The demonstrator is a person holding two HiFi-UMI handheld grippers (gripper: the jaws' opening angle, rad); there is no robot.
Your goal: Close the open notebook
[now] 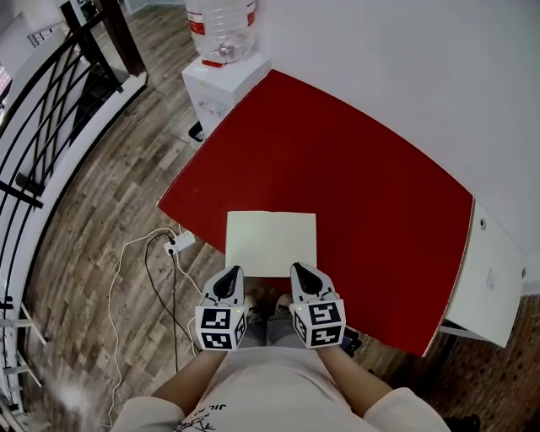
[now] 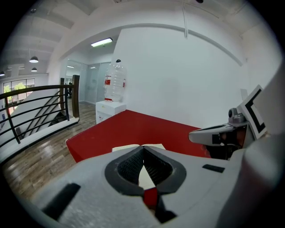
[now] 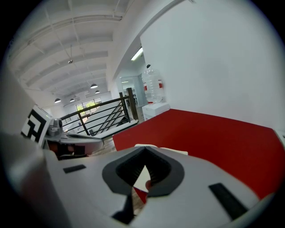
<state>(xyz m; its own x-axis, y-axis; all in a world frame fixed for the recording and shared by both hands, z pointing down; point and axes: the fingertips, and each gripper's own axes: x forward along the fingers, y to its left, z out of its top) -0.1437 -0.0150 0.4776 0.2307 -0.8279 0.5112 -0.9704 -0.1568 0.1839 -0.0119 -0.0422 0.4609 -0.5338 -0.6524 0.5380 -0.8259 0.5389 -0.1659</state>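
Open red table around notebook; wall beyond

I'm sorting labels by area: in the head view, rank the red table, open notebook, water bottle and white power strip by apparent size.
1. red table, largest
2. open notebook
3. water bottle, close to the notebook and cut off by the top edge, so unsure
4. white power strip, smallest

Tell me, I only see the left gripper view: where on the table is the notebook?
Observer: The notebook lies open and flat at the near edge of the red table.
Operator: Is the other gripper open?
Observer: No, the right gripper has its jaws together, with nothing between them.
Operator: Where is it pointing?
Observer: At the notebook's near right corner; the left gripper points at the near left corner.
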